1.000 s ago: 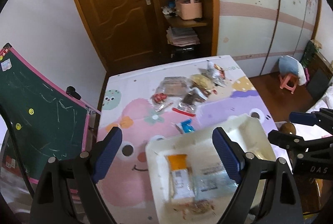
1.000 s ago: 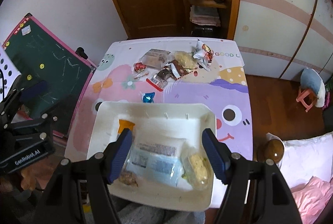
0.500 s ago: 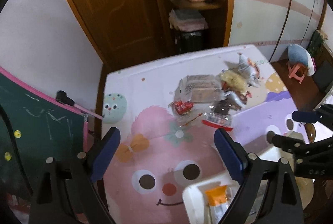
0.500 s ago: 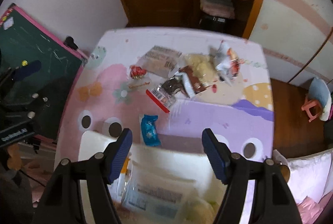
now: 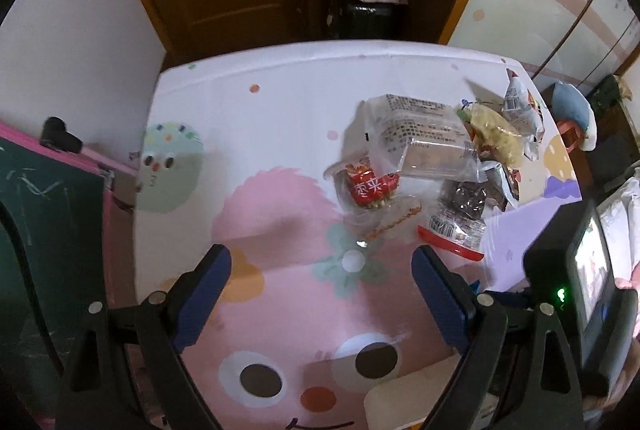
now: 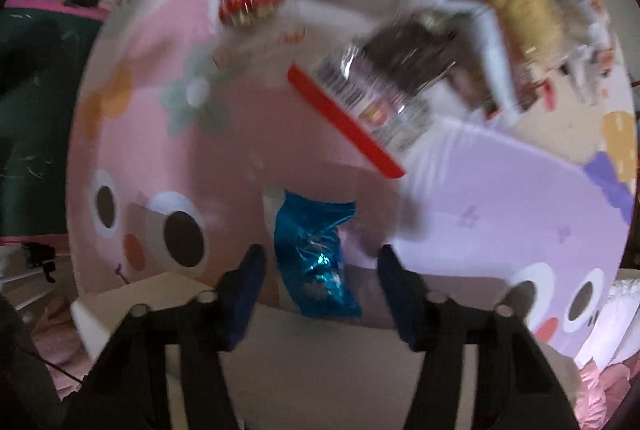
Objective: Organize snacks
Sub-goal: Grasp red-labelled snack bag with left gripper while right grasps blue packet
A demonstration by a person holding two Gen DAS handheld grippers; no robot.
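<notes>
While the right jaws have been closing, the blue packet (image 6: 316, 258) lies untouched between them.

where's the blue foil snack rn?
Right wrist view: blue foil snack lies on the table mat, between the right tongs' open fingers, just beyond the white tray rim.

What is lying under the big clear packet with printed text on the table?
The big clear packet overlaps the red snack pack, with the cartoon table cover beneath. Anything else under it is hidden.

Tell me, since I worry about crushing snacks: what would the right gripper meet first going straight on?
Probably the blue foil packet, lying between the right gripper's closing fingers; they don't yet press it. Blur leaves depth unclear.
</notes>
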